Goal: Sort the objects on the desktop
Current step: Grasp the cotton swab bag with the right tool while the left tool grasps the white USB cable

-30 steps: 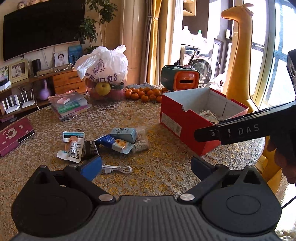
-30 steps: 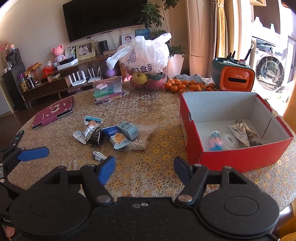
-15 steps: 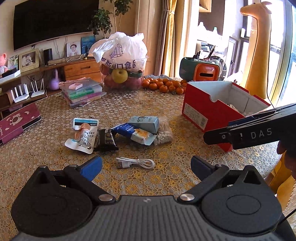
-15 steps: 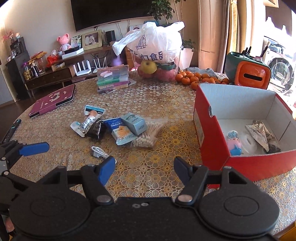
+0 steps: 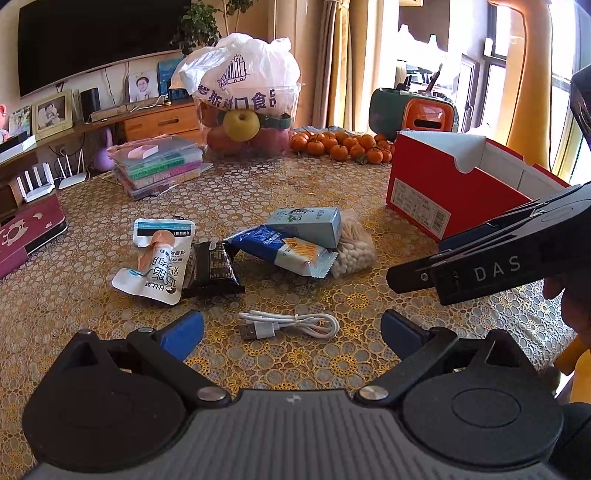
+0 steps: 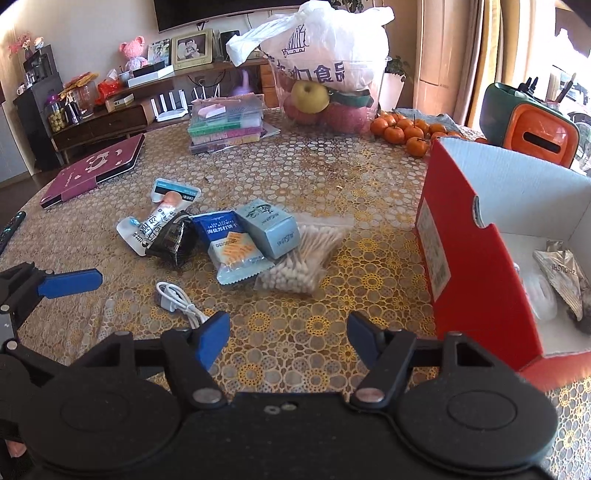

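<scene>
Both hand-held grippers hover low over the desk with blue-padded fingers spread wide and nothing between them; the left hand-held gripper [image 5: 291,330] faces a coiled white USB cable [image 5: 290,327] lying just ahead of its fingertips, untouched; the right hand-held gripper [image 6: 288,336] hangs above bare cloth, its left fingertip [image 6: 212,338] overlapping the cable's end in view, though whether they touch I cannot tell.

The desk [image 6: 332,173] is round, covered by a gold floral lace cloth under clear plastic; near its middle lies a cluster: a white sausage pouch [image 5: 157,264], a black foil snack packet [image 5: 214,269], a blue-and-white cracker packet [image 6: 231,249], a pale blue carton [image 6: 267,227] resting on it, and a clear bag of cotton swabs [image 6: 301,260] beside them; to the right stands an open red cardboard shoebox [image 6: 465,258] holding a crumpled foil wrapper [image 6: 563,275].

Farther back sit a white plastic bag of apples [image 5: 245,96], loose tangerines [image 5: 340,146], a stack of clear cases [image 5: 159,164], a maroon notebook [image 6: 94,171] and a green-and-orange box [image 5: 413,112]; behind, a dark television [image 5: 96,33] hangs above a wooden sideboard [image 5: 162,120].
</scene>
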Motion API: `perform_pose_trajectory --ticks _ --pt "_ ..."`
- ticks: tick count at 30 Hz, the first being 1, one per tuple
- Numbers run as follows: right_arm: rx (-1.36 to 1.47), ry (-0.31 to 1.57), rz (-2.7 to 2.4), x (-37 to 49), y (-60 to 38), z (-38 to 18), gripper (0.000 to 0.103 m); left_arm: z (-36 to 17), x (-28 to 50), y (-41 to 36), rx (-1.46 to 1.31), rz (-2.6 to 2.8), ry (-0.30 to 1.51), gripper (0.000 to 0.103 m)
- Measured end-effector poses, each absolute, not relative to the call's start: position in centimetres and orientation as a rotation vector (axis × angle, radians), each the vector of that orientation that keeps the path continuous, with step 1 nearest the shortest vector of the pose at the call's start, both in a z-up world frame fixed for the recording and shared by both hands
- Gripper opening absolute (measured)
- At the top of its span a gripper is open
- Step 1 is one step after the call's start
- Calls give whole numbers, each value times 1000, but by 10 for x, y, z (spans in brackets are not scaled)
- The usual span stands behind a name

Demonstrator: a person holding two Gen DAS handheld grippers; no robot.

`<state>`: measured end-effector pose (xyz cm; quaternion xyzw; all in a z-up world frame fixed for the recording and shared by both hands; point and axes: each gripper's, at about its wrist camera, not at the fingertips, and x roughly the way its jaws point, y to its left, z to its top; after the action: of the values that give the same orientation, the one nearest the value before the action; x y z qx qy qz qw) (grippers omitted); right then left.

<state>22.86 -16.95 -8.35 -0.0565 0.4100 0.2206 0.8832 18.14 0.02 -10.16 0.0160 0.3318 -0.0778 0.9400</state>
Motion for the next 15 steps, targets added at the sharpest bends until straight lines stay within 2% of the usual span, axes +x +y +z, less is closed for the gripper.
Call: perform_pose_trajectory --ticks 15 --pt "-182 847 497 267 -140 -117 70 -127 204 1 47 -137 701 102"
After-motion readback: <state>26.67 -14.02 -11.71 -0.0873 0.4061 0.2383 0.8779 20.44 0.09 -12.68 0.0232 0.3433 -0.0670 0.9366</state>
